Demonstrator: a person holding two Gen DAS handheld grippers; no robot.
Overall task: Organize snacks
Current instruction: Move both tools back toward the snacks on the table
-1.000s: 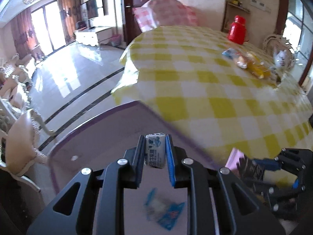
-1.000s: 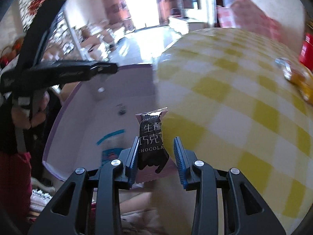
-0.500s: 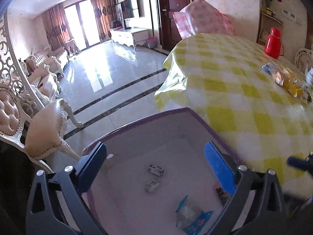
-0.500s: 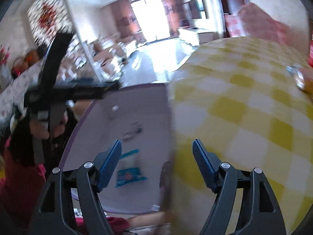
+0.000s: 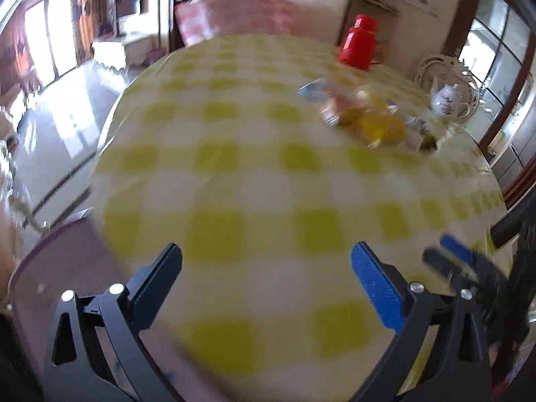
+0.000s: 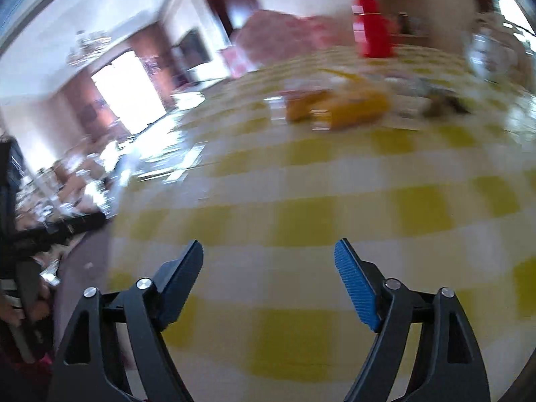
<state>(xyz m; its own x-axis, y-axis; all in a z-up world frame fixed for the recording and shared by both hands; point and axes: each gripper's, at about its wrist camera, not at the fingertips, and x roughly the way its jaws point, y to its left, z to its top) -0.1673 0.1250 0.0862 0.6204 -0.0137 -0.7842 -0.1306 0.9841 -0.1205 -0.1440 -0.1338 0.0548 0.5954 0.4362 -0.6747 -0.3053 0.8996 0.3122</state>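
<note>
**Yellow checks under two empty grippers**

Yellow-and-white checked cloth filled both my wrist views, badly smeared. My left gripper [image 5: 266, 266] pointed steeply down over the near part of the table [image 5: 254, 181], its jaws spread wide with nothing between them. My right gripper [image 6: 268, 263] was tilted down over the same cloth; its jaws had just been opening and stood apart, empty too. Its blue-padded tips also showed at the right edge of the left view.

A corner of the purple-rimmed bin [image 5: 63, 251] sat low at the left, just beside the table edge. The remaining snacks [image 5: 365, 115], yellow and orange packets, lay in a loose pile at the far side, well apart from both grippers. Behind them stood a red flask [image 5: 358, 45] and a white teapot [image 5: 449, 98]. Glossy floor and bright windows lay beyond at the left.
</note>
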